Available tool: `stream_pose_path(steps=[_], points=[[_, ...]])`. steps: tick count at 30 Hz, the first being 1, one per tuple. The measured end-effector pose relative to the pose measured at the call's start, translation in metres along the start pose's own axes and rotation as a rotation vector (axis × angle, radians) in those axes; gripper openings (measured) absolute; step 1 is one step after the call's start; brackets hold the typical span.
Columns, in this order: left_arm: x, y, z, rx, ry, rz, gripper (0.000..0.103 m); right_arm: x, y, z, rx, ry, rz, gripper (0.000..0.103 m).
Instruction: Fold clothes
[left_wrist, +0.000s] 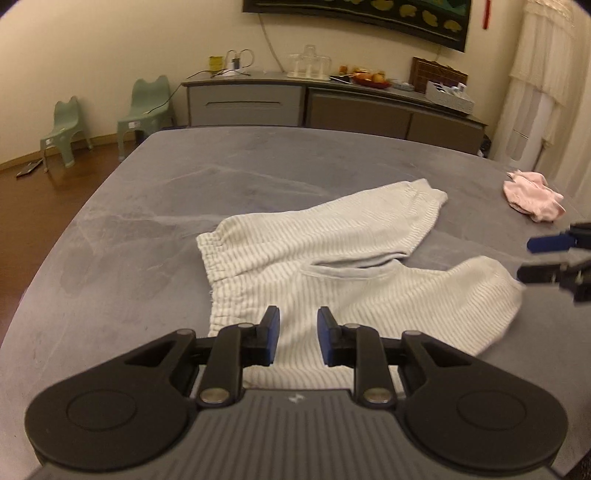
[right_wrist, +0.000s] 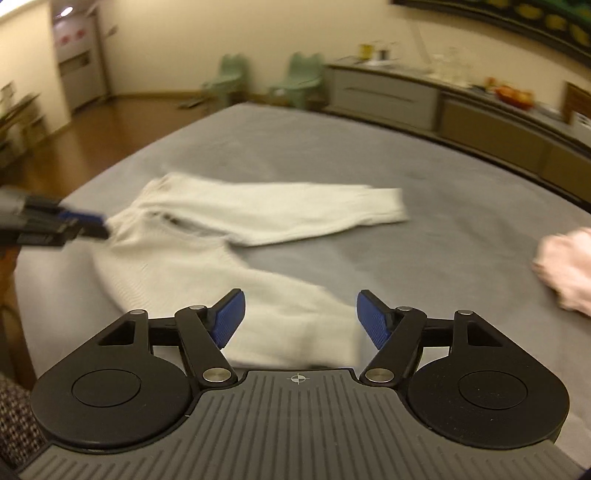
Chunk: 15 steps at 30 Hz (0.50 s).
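The broad grey cloth-covered bench (left_wrist: 155, 206) fills the middle of both views. Its far edge runs below the long grey sideboard (left_wrist: 332, 107), and its left edge curves down toward the brown wooden floor (left_wrist: 40, 199). Wide bare stretches of grey lie left of and behind the clothing, and also between the clothing and the right edge.

The pale grey-and-white striped trousers (left_wrist: 295, 243) lie flat in the centre of the left wrist view, waistband to the left and the two legs splayed toward the right, with a gap of bare bench between the cuffs. A small crumpled pink garment (left_wrist: 532, 199) sits well apart at the right edge, near the bench's border.

The left gripper (left_wrist: 297, 338) hovers over the waistband at the lower centre; its blue-padded fingers (left_wrist: 272, 334) stand a little apart, with nothing pinched. The right gripper (right_wrist: 299, 319) hangs over the nearer trouser leg's cuff, lower centre of its own blurred view, fingers (right_wrist: 229, 319) spread wide and holding nothing.
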<state>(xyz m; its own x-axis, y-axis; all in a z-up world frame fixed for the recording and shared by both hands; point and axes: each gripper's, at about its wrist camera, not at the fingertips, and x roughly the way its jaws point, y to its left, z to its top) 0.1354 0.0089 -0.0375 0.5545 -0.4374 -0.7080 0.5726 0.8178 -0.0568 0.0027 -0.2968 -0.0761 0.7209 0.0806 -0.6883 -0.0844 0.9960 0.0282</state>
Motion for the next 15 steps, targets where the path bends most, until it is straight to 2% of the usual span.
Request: stream_pose_path(steps=[4, 6, 7, 9, 11, 13, 15], points=[[0.017, 0.010, 0.000, -0.053, -0.015, -0.015, 0.023, 0.041, 0.012, -0.001, -0.025, 0.064, 0.020, 0.064], [0.034, 0.017, -0.003, -0.066, 0.044, 0.008, 0.023, 0.057, 0.010, -0.007, -0.042, 0.116, -0.023, 0.060], [0.040, 0.018, -0.005, -0.061, 0.060, 0.029, 0.017, 0.057, 0.009, -0.008, -0.063, 0.110, -0.064, 0.063], [0.040, 0.018, -0.004, -0.053, 0.055, 0.047, 0.015, 0.056, -0.003, -0.007, -0.054, 0.117, -0.123, 0.067], [0.036, 0.018, -0.001, -0.073, 0.051, 0.027, 0.015, 0.056, -0.013, -0.006, -0.038, 0.119, -0.159, 0.072], [0.028, 0.013, 0.002, -0.069, 0.028, 0.004, 0.018, 0.055, -0.018, -0.004, -0.013, 0.119, -0.172, 0.072], [0.021, 0.009, 0.003, -0.060, 0.014, -0.028, 0.018, 0.047, -0.015, -0.002, 0.002, 0.090, -0.167, 0.068]])
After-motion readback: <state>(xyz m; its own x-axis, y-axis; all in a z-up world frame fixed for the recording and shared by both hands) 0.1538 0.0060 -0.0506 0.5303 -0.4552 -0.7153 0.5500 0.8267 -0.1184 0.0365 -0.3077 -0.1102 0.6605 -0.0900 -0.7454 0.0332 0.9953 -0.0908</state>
